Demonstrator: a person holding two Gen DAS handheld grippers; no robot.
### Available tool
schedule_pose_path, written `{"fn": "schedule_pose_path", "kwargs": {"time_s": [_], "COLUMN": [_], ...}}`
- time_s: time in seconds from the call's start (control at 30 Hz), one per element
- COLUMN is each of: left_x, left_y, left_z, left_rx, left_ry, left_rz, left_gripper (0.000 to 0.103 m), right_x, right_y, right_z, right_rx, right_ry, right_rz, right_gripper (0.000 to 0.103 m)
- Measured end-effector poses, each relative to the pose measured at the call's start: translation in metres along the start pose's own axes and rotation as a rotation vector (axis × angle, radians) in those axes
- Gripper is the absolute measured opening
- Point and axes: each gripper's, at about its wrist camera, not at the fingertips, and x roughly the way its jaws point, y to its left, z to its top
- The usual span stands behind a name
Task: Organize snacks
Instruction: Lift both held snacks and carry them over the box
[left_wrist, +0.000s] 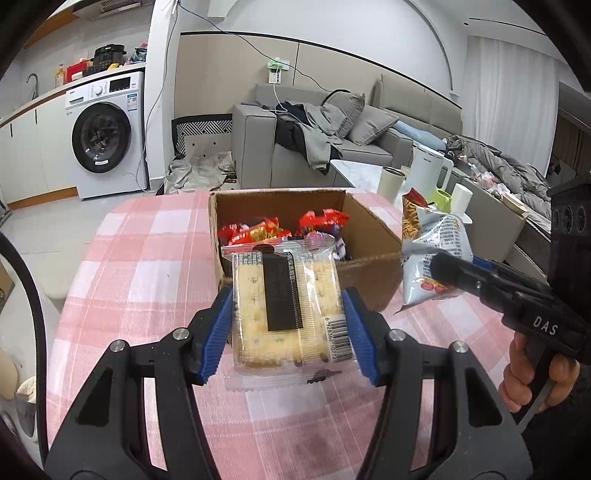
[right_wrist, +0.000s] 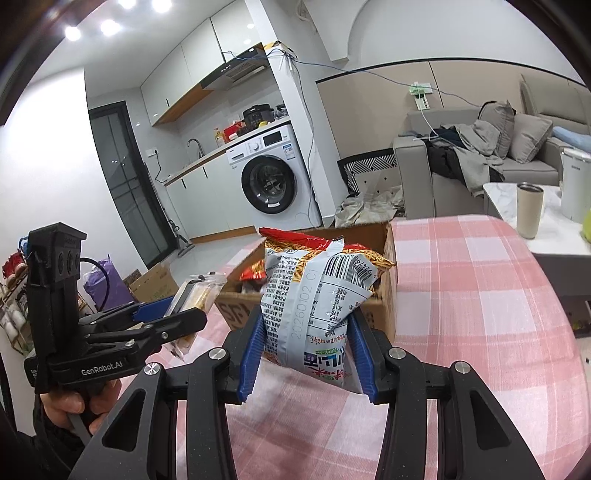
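My left gripper (left_wrist: 290, 332) is shut on a clear-wrapped cracker pack (left_wrist: 288, 314), its blue pads pressing both long sides, lifted over the pink checked tablecloth (left_wrist: 140, 258) just in front of an open cardboard box (left_wrist: 373, 236). Red snack packets (left_wrist: 255, 230) lie inside the box. My right gripper (right_wrist: 306, 358) is shut on a silver and red snack bag (right_wrist: 314, 295), held upright before the same box (right_wrist: 388, 280). In the left wrist view that bag (left_wrist: 432, 251) hangs to the right of the box. The right wrist view shows the cracker pack (right_wrist: 194, 295) at the left.
A marble side table (right_wrist: 554, 221) with a beige tumbler (right_wrist: 529, 210), a white kettle (left_wrist: 424, 166) and a green mug (left_wrist: 441, 199) stands beyond the table's right edge. A grey sofa (left_wrist: 332, 147) and a washing machine (left_wrist: 107, 136) are farther back. A hand (left_wrist: 532, 376) grips the right tool.
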Motion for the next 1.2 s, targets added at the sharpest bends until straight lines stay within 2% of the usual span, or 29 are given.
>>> {"fn": "schedule_pose_path", "kwargs": {"time_s": [0.43,0.73,1.2], "left_x": [0.02,0.041,0.083], "left_y": [0.004,0.008,0.011], "left_z": [0.037,0.058,0.074], "left_rx": [-0.015,-0.02,0.016], "left_ry": [-0.027,-0.034,-0.048], "left_rz": [0.029,0.032,0.066], "left_gripper": [0.056,0.056,0.056], "right_x": [0.013,0.037,0.086], "right_y": [-0.002,-0.001,-0.006], "right_z": [0.028,0.047,0.058], "right_rx": [0.029,0.006,-0.021], "right_ry": [-0.001,0.018,0.1], "right_rz": [-0.002,-0.022,-0.049], "right_gripper": [0.044,0.044,0.044]}}
